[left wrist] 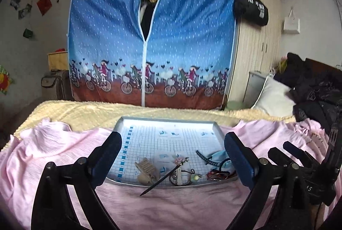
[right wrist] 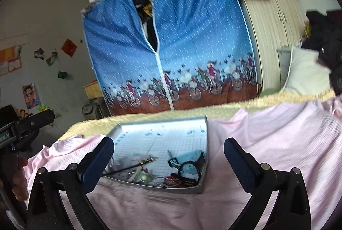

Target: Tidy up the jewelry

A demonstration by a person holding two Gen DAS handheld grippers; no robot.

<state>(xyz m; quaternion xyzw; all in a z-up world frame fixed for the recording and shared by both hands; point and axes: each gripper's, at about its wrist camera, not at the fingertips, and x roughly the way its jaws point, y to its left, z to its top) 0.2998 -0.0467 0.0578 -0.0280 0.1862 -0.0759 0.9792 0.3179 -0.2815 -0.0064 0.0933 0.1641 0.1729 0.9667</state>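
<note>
Here the left gripper hangs low over the near edge of a bed, its two blue-padded fingers spread wide with nothing between them. Framed in that gap is a shallow silver tray with a gridded white floor, resting on a rumpled pink sheet. The jewelry lies bunched along the tray's near side: a beige claw clip to the left, a dark hair stick with a pink flower end whose tip juts past the tray's rim onto the sheet, a ring of hair ties with a pale green bead, a tangle of red bracelets, a dark comb-like strip and a light blue scrunchie.

The right gripper is likewise wide apart and empty, held near the tray's right front corner; its view is blurred. Beyond the bed stands a blue zip-front fabric wardrobe printed with cyclists, its zipper partly undone.
</note>
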